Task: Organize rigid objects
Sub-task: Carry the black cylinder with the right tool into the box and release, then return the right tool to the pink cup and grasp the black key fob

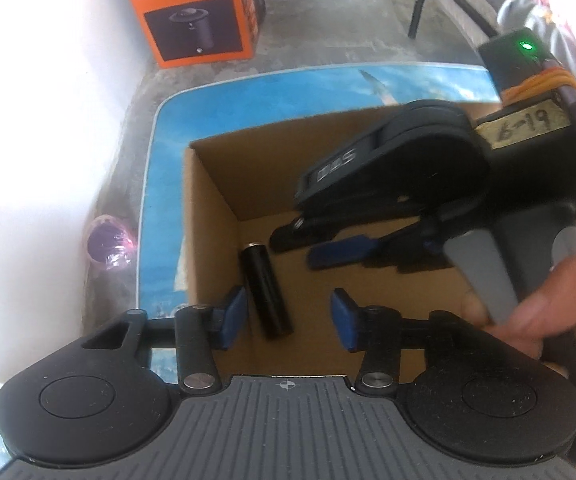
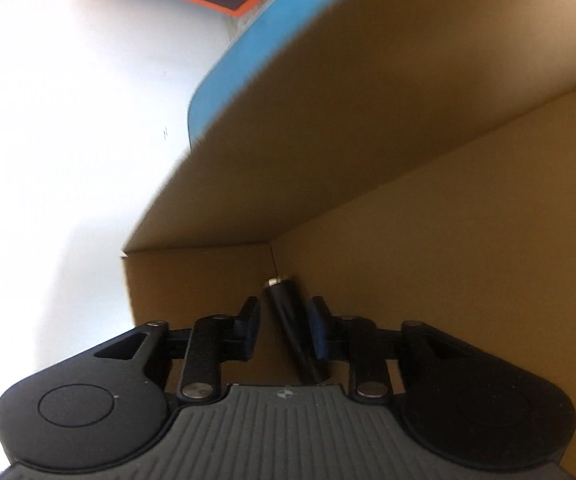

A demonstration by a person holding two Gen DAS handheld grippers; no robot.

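Here both claws stand spread: the left claw [image 1: 285, 322] and right claw [image 2: 281, 330] should lift straight clear of the black cylindrical battery [image 1: 265, 290] lying at six o'clock in the brown cardboard box [image 1: 215, 184].

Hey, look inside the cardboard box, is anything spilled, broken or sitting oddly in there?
Nothing stands out. The brown cardboard box looks intact, with no spill. One black cylindrical battery lies flat on its floor near the corner, between the open jaws of the left gripper, untouched.
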